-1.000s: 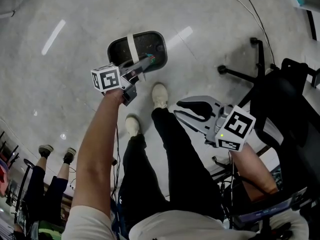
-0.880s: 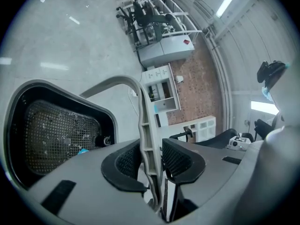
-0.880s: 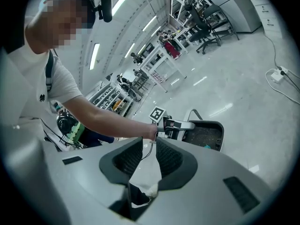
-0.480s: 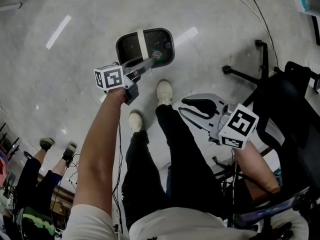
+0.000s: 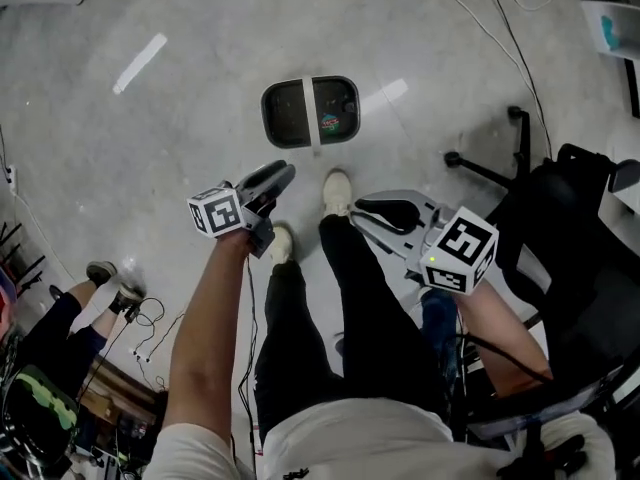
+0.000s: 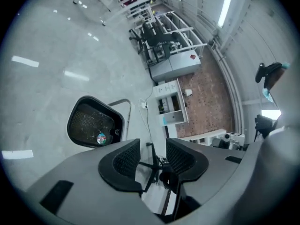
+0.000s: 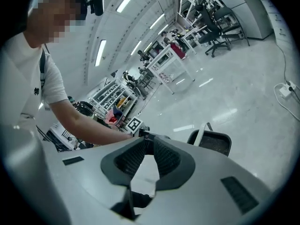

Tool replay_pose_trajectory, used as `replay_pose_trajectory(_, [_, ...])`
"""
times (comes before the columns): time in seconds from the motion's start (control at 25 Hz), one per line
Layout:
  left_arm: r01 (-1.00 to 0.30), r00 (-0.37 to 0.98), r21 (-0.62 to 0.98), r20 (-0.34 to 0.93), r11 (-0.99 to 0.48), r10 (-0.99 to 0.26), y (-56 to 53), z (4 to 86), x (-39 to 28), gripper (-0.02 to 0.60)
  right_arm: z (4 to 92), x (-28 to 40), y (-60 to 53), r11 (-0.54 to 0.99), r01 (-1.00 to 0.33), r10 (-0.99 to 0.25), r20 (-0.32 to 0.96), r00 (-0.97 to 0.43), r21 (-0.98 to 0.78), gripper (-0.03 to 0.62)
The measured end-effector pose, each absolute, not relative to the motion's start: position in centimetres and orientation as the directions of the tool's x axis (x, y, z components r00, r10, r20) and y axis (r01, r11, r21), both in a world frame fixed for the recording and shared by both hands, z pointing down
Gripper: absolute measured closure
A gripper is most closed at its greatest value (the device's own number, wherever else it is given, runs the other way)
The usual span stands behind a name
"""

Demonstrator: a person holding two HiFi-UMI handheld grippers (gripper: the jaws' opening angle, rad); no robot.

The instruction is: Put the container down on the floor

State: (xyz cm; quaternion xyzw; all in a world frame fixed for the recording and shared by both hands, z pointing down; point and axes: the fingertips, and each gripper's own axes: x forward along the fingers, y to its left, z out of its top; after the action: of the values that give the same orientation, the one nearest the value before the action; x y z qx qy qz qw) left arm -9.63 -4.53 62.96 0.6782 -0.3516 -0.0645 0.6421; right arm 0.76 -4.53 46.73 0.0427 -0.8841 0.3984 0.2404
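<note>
Fingers (image 6: pixel 124 161) on the left gripper (image 5: pixel 279 172) just opened wide, empty, so best draw back without nudging the container (image 5: pixel 311 112) sitting on the floor (image 5: pixel 150 168).

The container (image 5: pixel 288 114) is black mesh with a pale grey handle (image 5: pixel 312 111); the floor (image 5: pixel 120 168) is glossy grey.

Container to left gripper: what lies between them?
Bare floor only, per the head view. The left gripper, jaws just opened wider and empty, is apart from the container.
</note>
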Motion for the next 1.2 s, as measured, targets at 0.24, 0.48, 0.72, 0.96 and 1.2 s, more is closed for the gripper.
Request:
replay_pose_trajectory(0.24, [-0.401, 0.746, 0.916, 0.329, 0.004, -0.579, 0.5, 52.0, -8.5, 0.534, 41.8, 1.0, -5.0, 0.725, -0.265, 0.064, 0.446, -0.893, -0.636, 0.562])
replay_pose_trajectory(0.48, [-0.417, 0.831, 0.888, 0.284, -0.196, -0.479, 4.3, 41.6, -5.5, 0.572, 37.3, 1.2, -2.3, 0.728, -0.306, -0.013, 0.434, -0.901, -0.613, 0.566])
replay_pose_trajectory(0.72, [-0.495, 0.857, 0.768, 0.352, -0.407, -0.377, 9.9, 32.7, -4.7, 0.572, 31.0, 0.8, 3.4, 0.745, -0.345, -0.110, 0.405, -0.908, -0.571, 0.568])
replay_pose_trajectory(0.96, [-0.490, 0.860, 0.712, 0.300, -0.502, -0.413, 15.0, 22.7, -6.8, 0.572, 23.8, -0.7, 9.3, 0.762, -0.359, -0.163, 0.377, -0.912, -0.539, 0.571])
replay_pose_trajectory(1.2, [-0.470, 0.868, 0.673, 0.237, -0.570, -0.436, 19.6, 16.8, -7.8, 0.572, 18.8, -2.9, 14.8, 0.801, -0.351, -0.181, 0.362, -0.914, -0.486, 0.572])
